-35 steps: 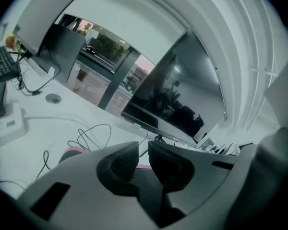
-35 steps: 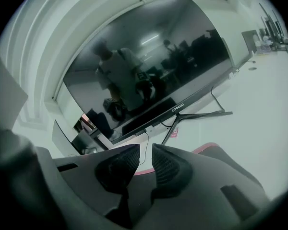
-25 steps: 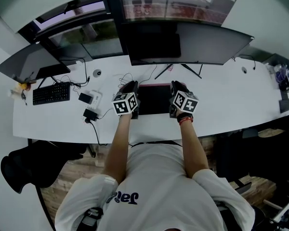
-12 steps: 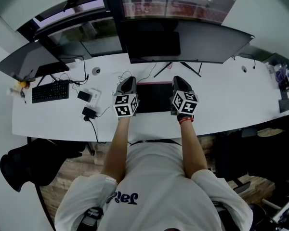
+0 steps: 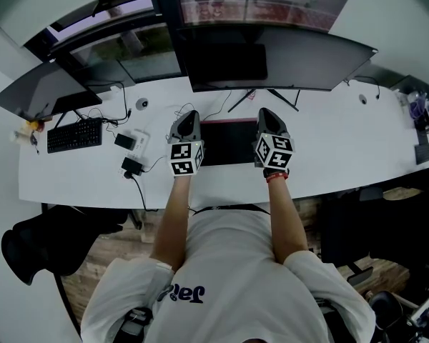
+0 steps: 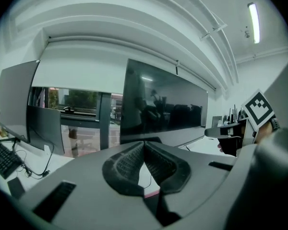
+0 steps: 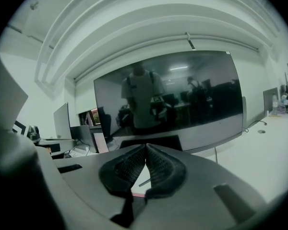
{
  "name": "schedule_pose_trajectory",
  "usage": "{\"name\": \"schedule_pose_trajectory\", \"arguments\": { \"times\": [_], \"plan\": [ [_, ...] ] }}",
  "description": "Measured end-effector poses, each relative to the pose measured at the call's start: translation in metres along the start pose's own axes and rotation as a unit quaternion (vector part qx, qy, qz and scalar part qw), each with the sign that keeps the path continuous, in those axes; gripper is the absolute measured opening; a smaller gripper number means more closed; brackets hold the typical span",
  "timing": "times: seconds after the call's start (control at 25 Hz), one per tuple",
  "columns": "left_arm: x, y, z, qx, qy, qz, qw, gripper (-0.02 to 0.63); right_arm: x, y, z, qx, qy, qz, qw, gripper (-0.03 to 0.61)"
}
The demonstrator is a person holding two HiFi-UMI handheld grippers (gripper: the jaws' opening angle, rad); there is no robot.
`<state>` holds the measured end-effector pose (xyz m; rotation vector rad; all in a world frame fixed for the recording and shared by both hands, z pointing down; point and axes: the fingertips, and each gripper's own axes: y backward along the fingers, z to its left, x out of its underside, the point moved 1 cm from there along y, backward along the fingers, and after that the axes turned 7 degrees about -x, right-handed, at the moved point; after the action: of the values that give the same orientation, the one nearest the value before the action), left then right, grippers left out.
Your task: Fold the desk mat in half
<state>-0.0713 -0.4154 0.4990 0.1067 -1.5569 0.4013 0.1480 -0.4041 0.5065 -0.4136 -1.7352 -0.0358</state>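
Between left claw (image 6: 144,144) and right claw (image 7: 146,146), desk mat (image 5: 229,143) looks flat on table (image 5: 329,141). Both just closed up, clenched tip to tip, nothing visibly pinched, so lift could leave mat behind tbh. Monitor (image 5: 286,63) close behind, cables (image 5: 175,113) by left claw could snag; open room only toward body.

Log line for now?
left gripper: just closed on desk mat, left side | right gripper: just closed on it, right side | fold: not yet made

Black desk mat (image 5: 229,143), pink edge; white desk (image 5: 329,148).
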Motion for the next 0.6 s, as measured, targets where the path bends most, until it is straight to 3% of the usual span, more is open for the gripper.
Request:
{"name": "schedule_pose_trajectory", "arguments": {
  "times": [0.6],
  "plan": [
    [0.002,-0.0046,-0.0001,0.003,-0.012,0.007,0.9999,0.02,-0.008,-0.0057,0.0082,-0.001,0.026,-0.005,1.0,0.015]
  ]
}}
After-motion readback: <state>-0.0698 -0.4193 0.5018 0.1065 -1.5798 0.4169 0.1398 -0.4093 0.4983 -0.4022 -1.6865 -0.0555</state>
